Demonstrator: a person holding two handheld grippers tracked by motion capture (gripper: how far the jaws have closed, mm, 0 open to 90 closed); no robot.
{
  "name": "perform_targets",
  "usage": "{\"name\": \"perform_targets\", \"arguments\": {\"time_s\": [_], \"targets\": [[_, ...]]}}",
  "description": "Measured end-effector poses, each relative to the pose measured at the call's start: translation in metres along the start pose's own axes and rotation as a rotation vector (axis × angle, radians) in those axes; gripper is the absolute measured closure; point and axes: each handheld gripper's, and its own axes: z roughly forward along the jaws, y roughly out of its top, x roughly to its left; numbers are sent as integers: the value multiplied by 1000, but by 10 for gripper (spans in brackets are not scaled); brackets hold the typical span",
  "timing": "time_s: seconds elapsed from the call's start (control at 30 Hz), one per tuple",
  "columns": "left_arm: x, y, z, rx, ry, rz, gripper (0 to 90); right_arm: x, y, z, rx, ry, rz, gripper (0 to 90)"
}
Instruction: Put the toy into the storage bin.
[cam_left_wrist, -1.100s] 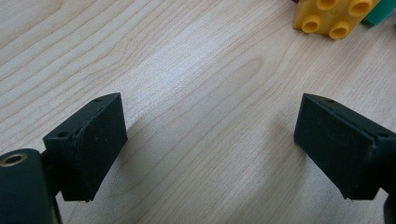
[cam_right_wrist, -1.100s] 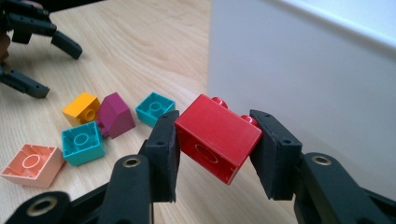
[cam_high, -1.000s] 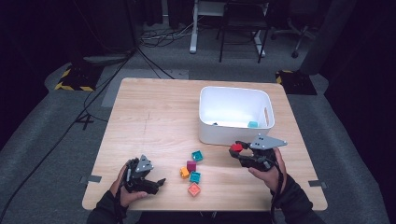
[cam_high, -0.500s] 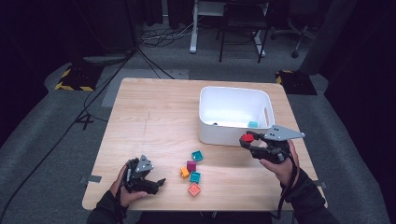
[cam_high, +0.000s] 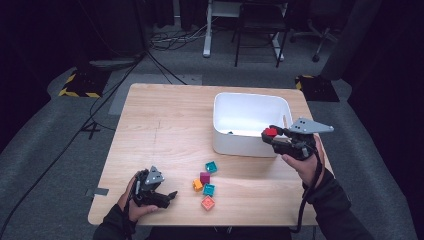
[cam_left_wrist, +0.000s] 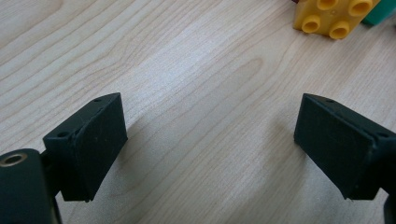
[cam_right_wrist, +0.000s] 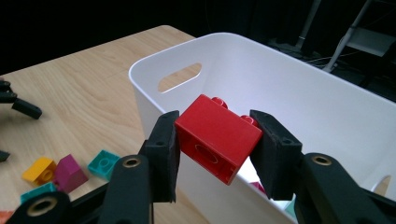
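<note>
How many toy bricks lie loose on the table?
5, clustered in front of the white bin: teal brick, magenta brick, yellow brick, second teal brick, orange-red brick.

Our left gripper (cam_high: 170, 194) rests low by our left hand (cam_high: 131, 202), jaws wide apart; our raised right gripper (cam_right_wrist: 215, 140) clamps a red brick (cam_right_wrist: 217, 137)

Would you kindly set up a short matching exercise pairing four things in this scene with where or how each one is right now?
Things:
1. red brick
2. left gripper
3. white bin
4. yellow brick

States:
A. open, low over bare wood
B. on the table, ahead of the left gripper's jaws
C. clamped in the right gripper at the bin's rim
D. standing on the table

Pairs: 1-C, 2-A, 3-D, 4-B
</note>
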Motion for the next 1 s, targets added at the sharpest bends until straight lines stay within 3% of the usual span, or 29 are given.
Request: {"name": "perform_targets", "arguments": {"time_s": [0.13,0.2,0.4,0.53,0.7,1.0], "targets": [[0,0,0,0,-3,2,96,-5,11,7,11,-39,-17,553],[0,0,0,0,0,0,96,-8,15,13,15,-26,10,553],[0,0,0,1,-2,2,96,-16,22,28,38,-72,14,553],[0,0,0,0,-1,0,96,-25,21,39,66,-99,23,553],[0,0,0,0,0,0,96,-38,16,51,95,-103,70,553],[0,0,0,0,-1,0,96,-40,13,60,126,-124,72,552]]}}
